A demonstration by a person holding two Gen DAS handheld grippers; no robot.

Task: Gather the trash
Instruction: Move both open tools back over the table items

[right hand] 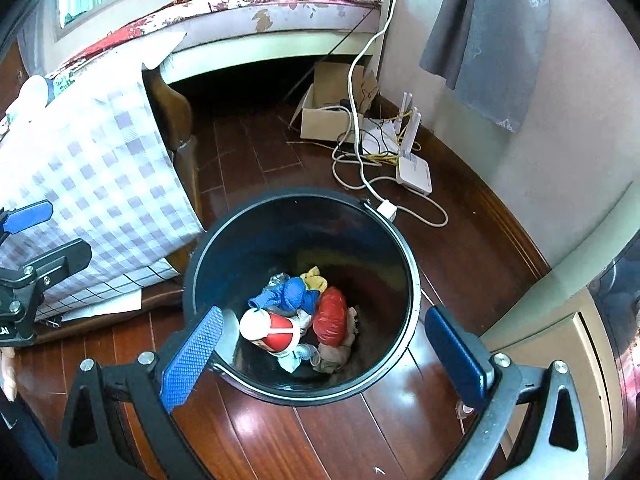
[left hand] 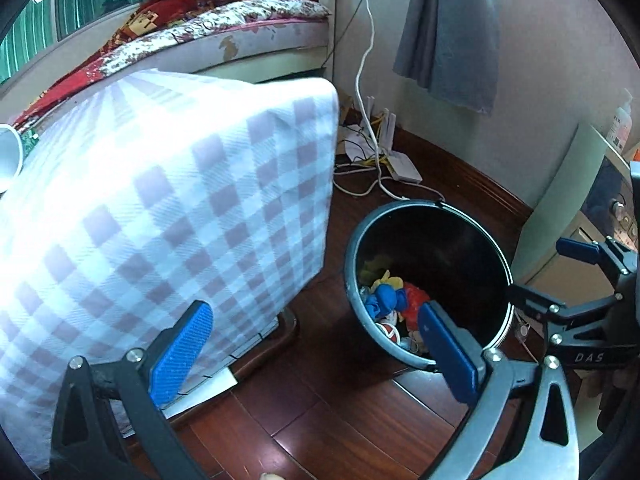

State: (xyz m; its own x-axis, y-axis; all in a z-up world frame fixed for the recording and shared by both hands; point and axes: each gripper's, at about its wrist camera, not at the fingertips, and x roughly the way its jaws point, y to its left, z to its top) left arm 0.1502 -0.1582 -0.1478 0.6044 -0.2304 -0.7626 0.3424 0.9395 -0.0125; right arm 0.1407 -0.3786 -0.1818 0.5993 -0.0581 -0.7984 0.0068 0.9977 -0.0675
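Observation:
A black round trash bin (right hand: 404, 256) stands on the dark wood floor; it also shows in the left wrist view (left hand: 492, 240). Inside lie a red-and-white cup (right hand: 272, 330), a red crumpled bag (right hand: 332, 314), blue cloth (right hand: 290, 294), a yellow scrap (right hand: 314, 278) and pale wrappers. My right gripper (right hand: 324, 354) is open and empty, held above the bin's near rim. My left gripper (left hand: 316, 350) is open and empty, left of the bin, beside the checked cloth. The right gripper also shows at the right edge of the left wrist view (left hand: 576, 276).
A table draped in a white-and-lilac checked cloth (left hand: 168, 208) stands left of the bin. A bed (right hand: 280, 4) is behind. A white router (right hand: 414, 172), cables and a cardboard box (right hand: 328, 116) lie on the floor by the wall. A cabinet (right hand: 560, 344) stands at right.

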